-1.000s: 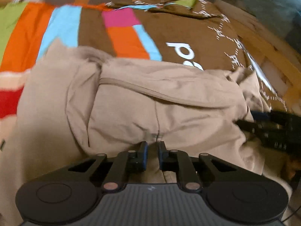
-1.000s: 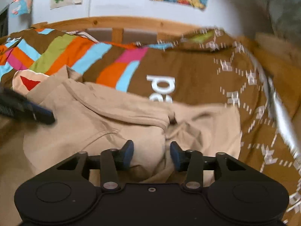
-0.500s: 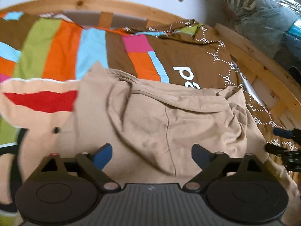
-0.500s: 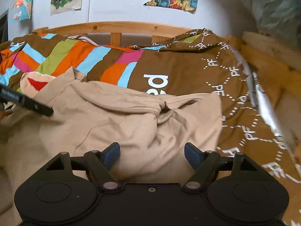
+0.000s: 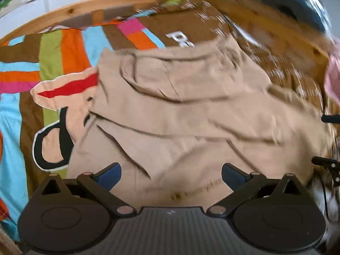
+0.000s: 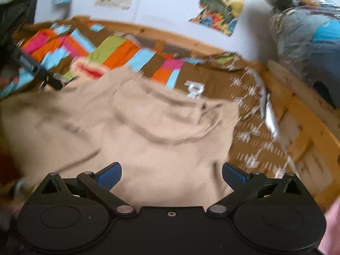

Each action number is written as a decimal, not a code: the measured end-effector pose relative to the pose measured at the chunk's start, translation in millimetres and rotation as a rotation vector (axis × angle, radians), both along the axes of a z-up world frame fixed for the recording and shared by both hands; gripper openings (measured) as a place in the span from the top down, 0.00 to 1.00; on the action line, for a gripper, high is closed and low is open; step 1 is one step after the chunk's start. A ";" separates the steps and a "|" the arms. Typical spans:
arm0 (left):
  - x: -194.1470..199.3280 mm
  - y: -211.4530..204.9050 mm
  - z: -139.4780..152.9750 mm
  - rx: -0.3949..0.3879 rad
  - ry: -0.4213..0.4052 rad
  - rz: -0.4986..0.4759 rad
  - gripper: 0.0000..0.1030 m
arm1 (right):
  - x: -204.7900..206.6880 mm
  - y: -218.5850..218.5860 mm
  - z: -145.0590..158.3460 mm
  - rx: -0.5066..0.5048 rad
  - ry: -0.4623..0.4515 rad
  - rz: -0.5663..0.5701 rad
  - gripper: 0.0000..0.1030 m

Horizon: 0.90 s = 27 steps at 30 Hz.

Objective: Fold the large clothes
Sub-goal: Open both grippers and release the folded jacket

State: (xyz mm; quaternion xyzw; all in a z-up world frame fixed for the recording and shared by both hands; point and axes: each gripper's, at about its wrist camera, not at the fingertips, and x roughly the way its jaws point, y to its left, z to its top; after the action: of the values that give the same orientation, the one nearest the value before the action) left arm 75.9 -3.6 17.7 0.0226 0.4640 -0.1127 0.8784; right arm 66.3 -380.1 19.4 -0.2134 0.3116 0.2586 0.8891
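Observation:
A large tan hoodie (image 5: 187, 114) lies folded on the bed, its hood uppermost and a printed line near its front edge. It also shows in the right wrist view (image 6: 148, 131). My left gripper (image 5: 171, 173) is open and empty, held above the hoodie's near edge. My right gripper (image 6: 172, 173) is open and empty, above the hoodie's right part. The left gripper's arm (image 6: 34, 68) shows at the far left of the right wrist view. Both views are blurred by motion.
A striped multicolour bedspread (image 5: 63, 48) with a brown part (image 6: 250, 114) covers the bed. A wooden bed frame (image 6: 301, 127) runs along the right and back. Posters (image 6: 221, 4) hang on the white wall. A plastic-wrapped bundle (image 6: 308, 31) sits at the right.
Both grippers opened and let go of the hoodie, then pulled back and up. The hoodie now lies flatter and more of it shows.

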 end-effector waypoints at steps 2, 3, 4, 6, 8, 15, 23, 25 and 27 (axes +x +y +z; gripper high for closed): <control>-7.3 -7.5 -2.7 0.021 -0.012 -0.034 0.01 | -15.4 3.1 -13.1 -0.044 0.043 0.009 0.02; -10.3 -11.3 -3.7 0.036 -0.015 -0.043 0.01 | -23.1 4.6 -19.9 -0.068 0.061 0.012 0.02; -12.0 -14.2 -4.1 0.043 -0.016 -0.051 0.01 | -29.1 5.4 -26.3 -0.084 0.074 0.016 0.02; -13.9 -17.7 -4.5 0.038 -0.018 -0.079 0.01 | -39.6 9.6 -38.5 -0.136 0.107 0.037 0.02; -15.4 -19.2 -5.9 0.033 -0.021 -0.100 0.01 | -49.9 13.8 -49.4 -0.198 0.114 0.065 0.02; -19.8 -25.7 -15.7 0.078 -0.015 -0.149 0.01 | -57.5 14.6 -68.9 -0.289 0.041 -0.059 0.02; -17.1 -21.9 -19.1 0.067 0.003 -0.154 0.01 | -42.6 4.8 -72.8 -0.286 0.078 -0.079 0.02; -18.2 -22.1 -18.1 0.055 -0.002 -0.168 0.01 | -40.7 7.9 -75.8 -0.304 0.072 -0.068 0.02; -20.2 -22.0 -15.3 0.012 -0.014 -0.199 0.01 | -40.1 11.3 -75.2 -0.301 0.050 -0.073 0.02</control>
State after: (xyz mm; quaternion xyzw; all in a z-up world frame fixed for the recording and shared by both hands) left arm 55.7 -25.6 2.4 0.0746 0.4540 -0.1965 0.8658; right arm 26.2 -368.8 -55.7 -0.3264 0.3765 0.1818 0.8477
